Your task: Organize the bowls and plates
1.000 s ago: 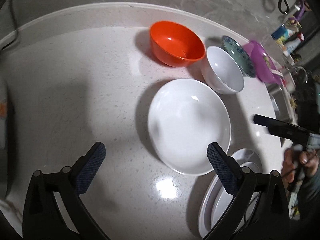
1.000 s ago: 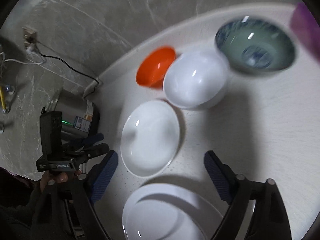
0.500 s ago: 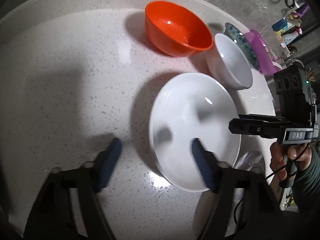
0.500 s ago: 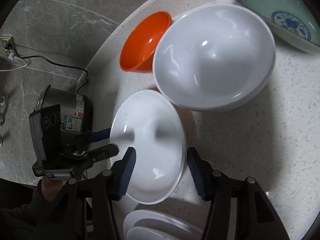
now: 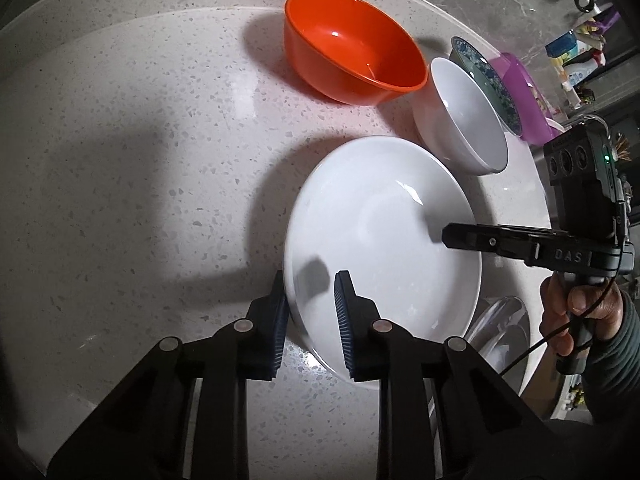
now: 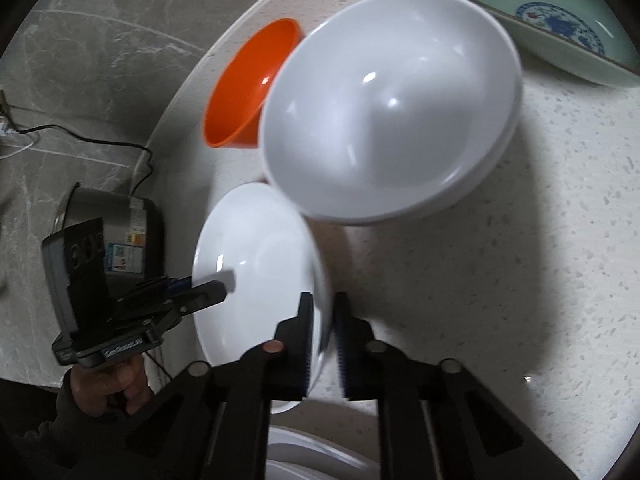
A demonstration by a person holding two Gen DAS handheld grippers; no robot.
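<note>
A shallow white plate (image 5: 384, 240) lies on the speckled round counter (image 5: 120, 160). My left gripper (image 5: 310, 276) straddles the plate's near left rim. One pad lies against the outside and the other over the inside, and the jaws are closing on the rim. My right gripper (image 6: 323, 296) is shut on the opposite rim of the same plate (image 6: 256, 280), which shows between its pads. In the left wrist view, the right gripper (image 5: 448, 236) reaches in over the plate. Beyond the plate stand an orange bowl (image 5: 352, 64), a white bowl (image 5: 464, 116) and a blue-patterned bowl (image 5: 484, 76).
A stack of white plates (image 5: 500, 340) sits close to the held plate, on the right gripper's side. A purple container (image 5: 520, 92) stands behind the bowls. A steel cooker (image 6: 116, 232) with a cable sits beyond the counter edge. A person's hand (image 5: 576, 312) holds the right gripper's handle.
Both grippers came down toward the white plate and went from wide open to closed, one on each side of its rim. The bowls kept their places.
</note>
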